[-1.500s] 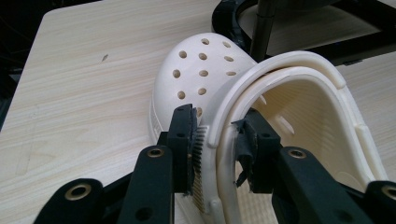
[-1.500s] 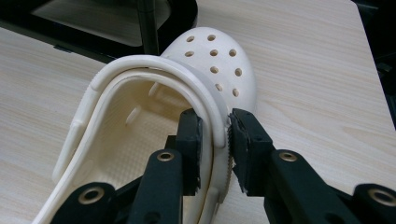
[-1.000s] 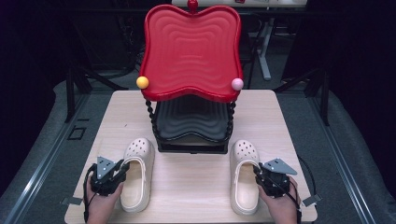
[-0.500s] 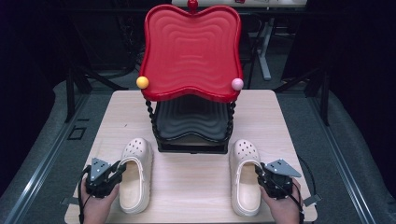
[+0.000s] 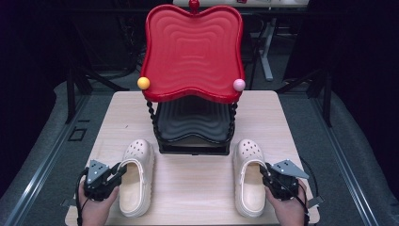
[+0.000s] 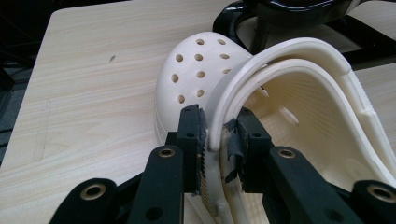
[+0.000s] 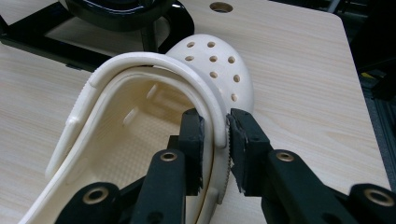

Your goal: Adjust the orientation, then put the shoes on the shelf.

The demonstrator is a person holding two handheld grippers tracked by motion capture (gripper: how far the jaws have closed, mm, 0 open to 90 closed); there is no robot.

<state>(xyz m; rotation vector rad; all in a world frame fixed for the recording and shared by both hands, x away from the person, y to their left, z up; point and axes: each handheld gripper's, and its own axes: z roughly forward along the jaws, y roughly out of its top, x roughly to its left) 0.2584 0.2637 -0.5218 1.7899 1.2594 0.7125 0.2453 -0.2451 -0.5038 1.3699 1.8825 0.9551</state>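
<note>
Two cream clogs with holed toes lie on the wooden table [image 5: 195, 188], toes pointing away from me. The left clog [image 5: 139, 153] has my left gripper [image 5: 120, 169] at its outer side. In the left gripper view the left gripper [image 6: 218, 113] is shut on the left clog [image 6: 196, 74], its pads pinching the strap and side wall. The right clog [image 5: 248, 151] has my right gripper [image 5: 264, 170] at its outer side. In the right gripper view the right gripper [image 7: 215, 114] clamps the rim and strap of the right clog [image 7: 215, 60]. Both soles rest on the table.
A two-tier stand sits at the table's far middle, between the toes: a red wavy upper tray [image 5: 193, 52] over a black lower tray [image 5: 193, 120] on twisted posts. A yellow ball [image 5: 143, 83] and a pink ball [image 5: 239, 84] mark its front corners. Dark floor surrounds the table.
My left gripper has shifted slightly to the left while still on its clog. The right gripper and both clogs stay where they were.
</note>
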